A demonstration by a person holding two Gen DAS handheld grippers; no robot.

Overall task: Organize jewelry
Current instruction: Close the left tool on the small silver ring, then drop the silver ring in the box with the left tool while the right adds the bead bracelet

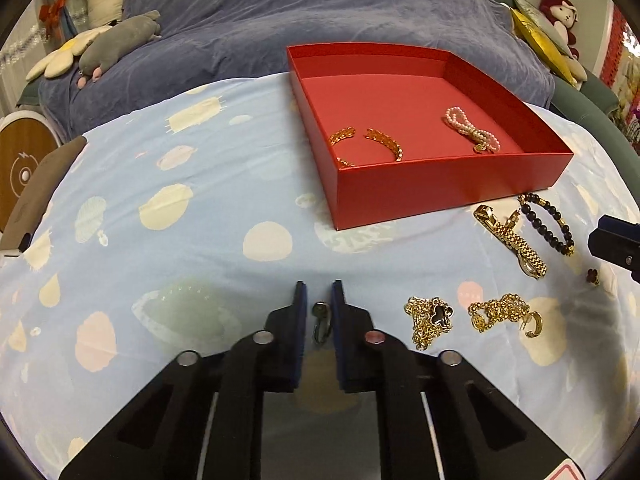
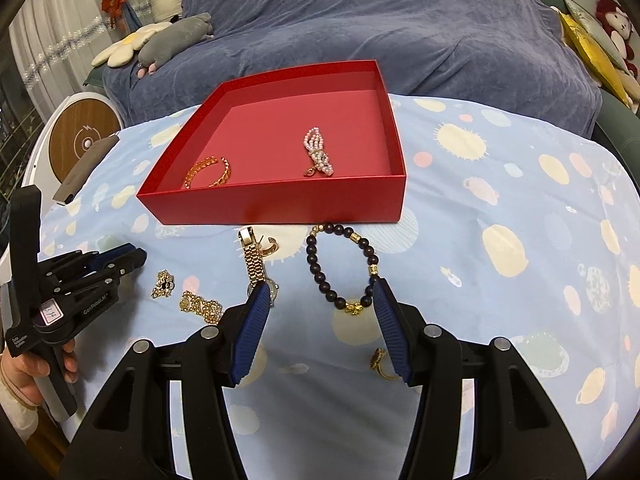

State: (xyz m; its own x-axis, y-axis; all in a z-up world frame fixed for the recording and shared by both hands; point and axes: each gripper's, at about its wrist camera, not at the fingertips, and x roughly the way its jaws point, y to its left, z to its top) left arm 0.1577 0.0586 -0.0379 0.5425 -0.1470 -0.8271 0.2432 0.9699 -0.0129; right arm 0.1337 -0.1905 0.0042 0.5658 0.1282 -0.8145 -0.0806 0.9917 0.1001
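Matt red cardboard box [image 2: 280, 204], shiny gold watch [image 1: 516, 240]

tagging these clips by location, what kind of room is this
Most likely a bedroom at home. The work surface is a soft patterned sheet, beyond it lies a rumpled blue blanket, and plush toys sit around the edge. A red box holds some jewelry.

A home bedroom: blue blanket [image 1: 320, 12], plush toys [image 1: 116, 40], patterned bedsheet [image 1: 200, 220].
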